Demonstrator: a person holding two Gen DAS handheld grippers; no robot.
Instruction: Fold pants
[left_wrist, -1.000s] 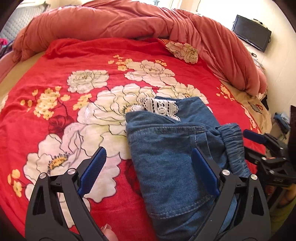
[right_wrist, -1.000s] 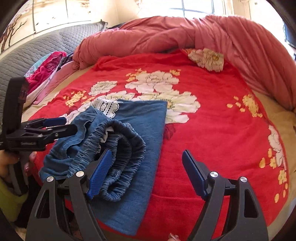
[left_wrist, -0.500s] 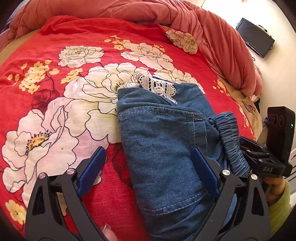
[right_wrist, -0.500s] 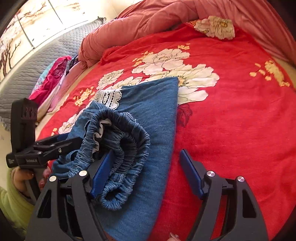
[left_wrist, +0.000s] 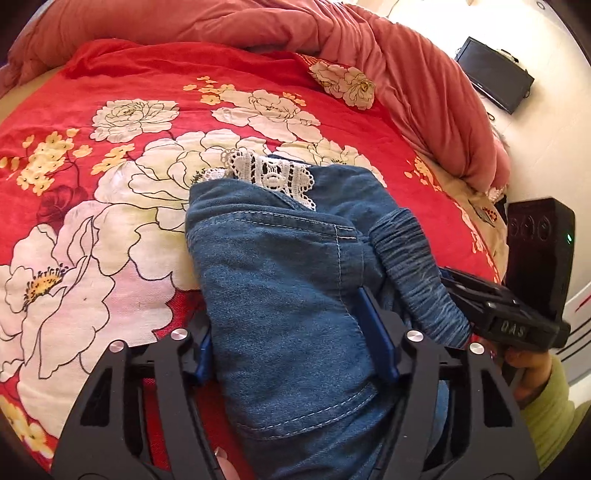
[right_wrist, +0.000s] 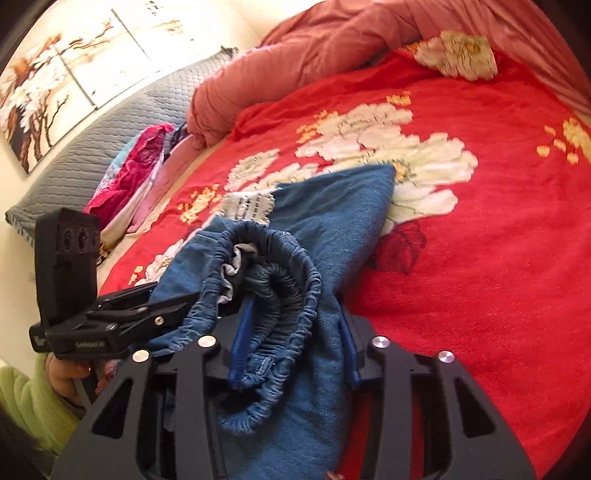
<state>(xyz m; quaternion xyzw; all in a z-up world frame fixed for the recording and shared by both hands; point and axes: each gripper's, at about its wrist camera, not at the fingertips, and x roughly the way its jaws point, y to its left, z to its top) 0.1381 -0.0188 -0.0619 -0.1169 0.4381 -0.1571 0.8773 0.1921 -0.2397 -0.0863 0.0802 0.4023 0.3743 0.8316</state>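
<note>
Blue denim pants (left_wrist: 280, 280) with a white lace trim (left_wrist: 269, 173) lie folded on the red flowered bedspread (left_wrist: 110, 206). My left gripper (left_wrist: 291, 343) is closing, and both blue pads press the near denim fold between them. My right gripper (right_wrist: 295, 347) is closing too, its pads squeezing the gathered elastic waistband (right_wrist: 280, 295) and the denim layer beside it. Each view shows the other gripper at the pants' edge: the right gripper (left_wrist: 498, 317) in the left wrist view, the left gripper (right_wrist: 110, 321) in the right wrist view. A hand in a green sleeve (left_wrist: 543, 402) holds the right gripper.
A bunched pink-red duvet (left_wrist: 332, 40) runs along the far side of the bed. A dark screen (left_wrist: 495, 74) hangs on the wall at right. A pile of pink clothes (right_wrist: 136, 170) lies by the grey quilted headboard (right_wrist: 92, 136).
Both grippers' jaws have narrowed from wide open onto the denim. The right gripper has tilted down and come closer to the waistband. The left gripper has stayed in place.
</note>
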